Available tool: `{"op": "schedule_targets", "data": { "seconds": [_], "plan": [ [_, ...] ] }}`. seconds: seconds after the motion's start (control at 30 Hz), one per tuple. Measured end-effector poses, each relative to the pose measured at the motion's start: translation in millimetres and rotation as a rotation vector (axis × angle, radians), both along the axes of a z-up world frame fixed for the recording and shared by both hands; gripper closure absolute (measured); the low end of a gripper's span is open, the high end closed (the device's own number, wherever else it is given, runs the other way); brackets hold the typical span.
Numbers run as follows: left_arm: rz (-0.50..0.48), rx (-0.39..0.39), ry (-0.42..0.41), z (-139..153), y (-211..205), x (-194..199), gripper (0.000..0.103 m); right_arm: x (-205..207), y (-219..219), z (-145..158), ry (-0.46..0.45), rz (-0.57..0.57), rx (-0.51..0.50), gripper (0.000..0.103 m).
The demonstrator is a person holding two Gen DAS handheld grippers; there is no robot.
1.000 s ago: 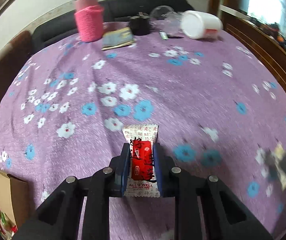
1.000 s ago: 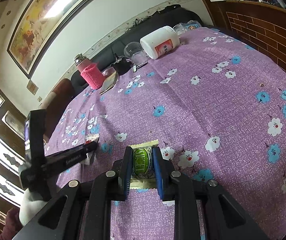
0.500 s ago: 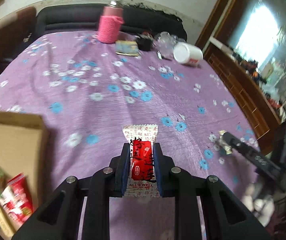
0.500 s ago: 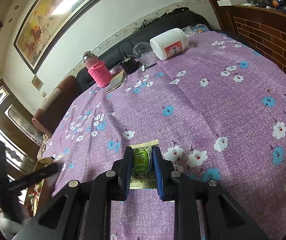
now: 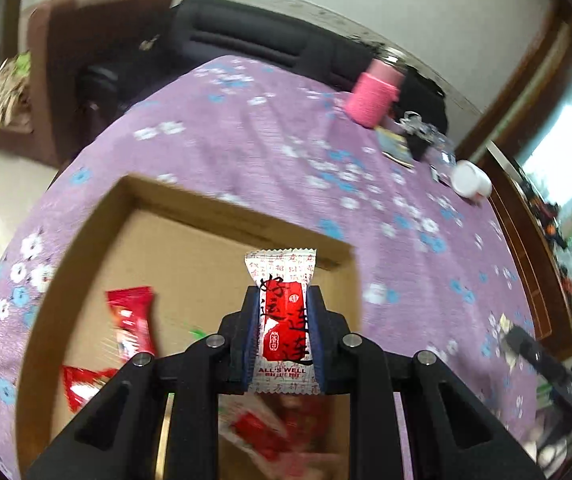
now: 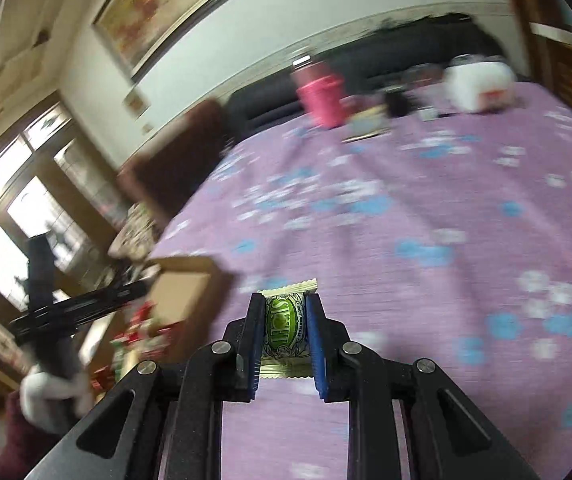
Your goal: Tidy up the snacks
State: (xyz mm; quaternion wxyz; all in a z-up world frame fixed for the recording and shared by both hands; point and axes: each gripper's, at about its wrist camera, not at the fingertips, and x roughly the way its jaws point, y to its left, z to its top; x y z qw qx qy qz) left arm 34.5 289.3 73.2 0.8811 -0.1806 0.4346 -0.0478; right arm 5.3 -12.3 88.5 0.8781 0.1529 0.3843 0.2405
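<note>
My left gripper (image 5: pixel 282 300) is shut on a red and white snack packet (image 5: pixel 284 320) and hangs over the open cardboard box (image 5: pixel 190 248). Several red packets (image 5: pixel 132 326) lie inside the box. My right gripper (image 6: pixel 286 308) is shut on a green and gold snack packet (image 6: pixel 284 322) above the purple flowered tablecloth (image 6: pixel 405 208). In the right wrist view the cardboard box (image 6: pixel 182 288) shows at the left with the left gripper (image 6: pixel 82 304) over it, held by a white-gloved hand (image 6: pixel 46 396). The right gripper's arm (image 5: pixel 549 372) shows at the right edge of the left wrist view.
At the far end of the table stand a pink-sleeved bottle (image 5: pixel 373 96), a booklet (image 5: pixel 395 148), a dark small item (image 5: pixel 417 140) and a white jar on its side (image 5: pixel 471 184). A dark sofa (image 5: pixel 254 36) and a brown chair (image 5: pixel 66 60) border the table.
My left gripper has swung left with its packet, from over bare cloth to above the box. My right gripper has also swung left with its packet, bringing the box into its view.
</note>
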Motion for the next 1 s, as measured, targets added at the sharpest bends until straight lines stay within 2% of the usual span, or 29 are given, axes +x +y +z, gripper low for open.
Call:
{"op": "schedule_targets", "data": {
  "seconds": [0.17, 0.37, 0.43, 0.47, 0.5, 0.57, 0.63, 0.77, 0.8, 0.87, 0.9, 0.93, 1.0],
  "plan": [
    [0.045, -0.046, 0.026, -14, 32, 12, 0.081, 17, 87, -1, 0.008, 0.133, -0.057, 0.080],
    [0.070, -0.072, 0.048, -24, 48, 25, 0.080, 49, 161, -22, 0.041, 0.196, -0.146, 0.080],
    [0.078, -0.090, 0.051, -25, 52, 24, 0.075, 59, 172, -29, 0.052, 0.203, -0.162, 0.080],
    [0.072, -0.107, 0.051, -24, 53, 22, 0.068, 63, 177, -34, 0.059, 0.203, -0.169, 0.080],
    [0.068, -0.112, 0.048, -24, 54, 21, 0.060, 69, 179, -37, 0.069, 0.198, -0.174, 0.080],
    [0.057, -0.119, 0.031, -19, 54, 15, 0.056, 70, 178, -39, 0.084, 0.197, -0.154, 0.078],
    [0.051, -0.123, 0.005, -11, 54, 6, 0.055, 68, 175, -37, 0.079, 0.193, -0.139, 0.065],
    [0.061, -0.100, -0.043, 7, 50, -13, 0.045, 52, 152, -23, 0.043, 0.162, -0.145, 0.063],
    [0.067, -0.081, -0.061, 13, 46, -21, 0.044, 47, 146, -19, 0.034, 0.152, -0.143, 0.063],
    [0.078, -0.036, -0.092, 25, 38, -34, 0.035, 33, 128, -12, 0.016, 0.125, -0.126, 0.062],
    [0.084, -0.017, -0.104, 29, 35, -38, 0.030, 27, 120, -10, 0.010, 0.108, -0.118, 0.059],
    [0.092, 0.011, -0.123, 35, 30, -46, 0.029, 20, 112, -8, 0.005, 0.088, -0.112, 0.054],
    [0.106, 0.069, -0.163, 48, 16, -62, 0.026, 2, 90, -7, -0.010, 0.033, -0.101, 0.051]
  ]
}}
